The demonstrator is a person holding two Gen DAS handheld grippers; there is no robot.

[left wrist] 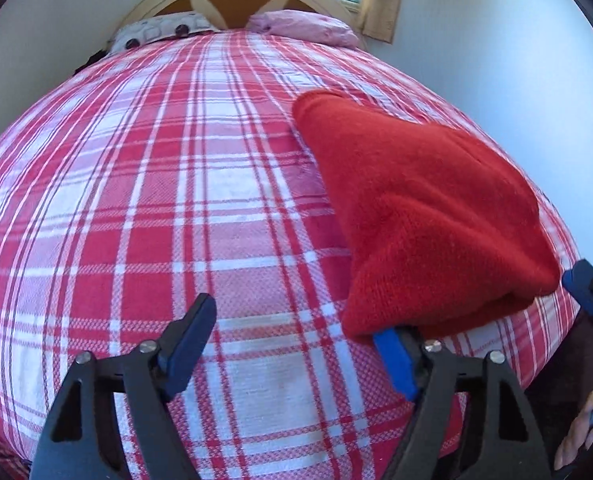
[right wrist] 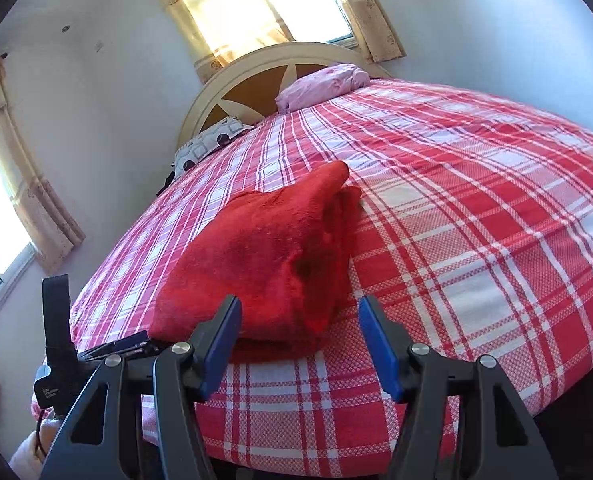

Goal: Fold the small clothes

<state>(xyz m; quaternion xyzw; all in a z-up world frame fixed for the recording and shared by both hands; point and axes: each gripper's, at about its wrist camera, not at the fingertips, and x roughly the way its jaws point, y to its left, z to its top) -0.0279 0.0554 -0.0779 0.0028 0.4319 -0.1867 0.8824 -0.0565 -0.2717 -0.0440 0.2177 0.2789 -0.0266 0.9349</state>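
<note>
A folded red knit garment (left wrist: 428, 216) is lying near the front edge of the bed (left wrist: 176, 200), its long axis running from near to far. The left tongs (left wrist: 300, 340) are standing wide and holding nothing, their right finger tucking under its near left corner, while the right tongs (right wrist: 300, 340) are hanging half open and empty just short of its near edge, the garment slightly to their left. The right view is showing the stacked folded layers on the garment's right side, which the left view, seeing one smooth top, is not showing.
</note>
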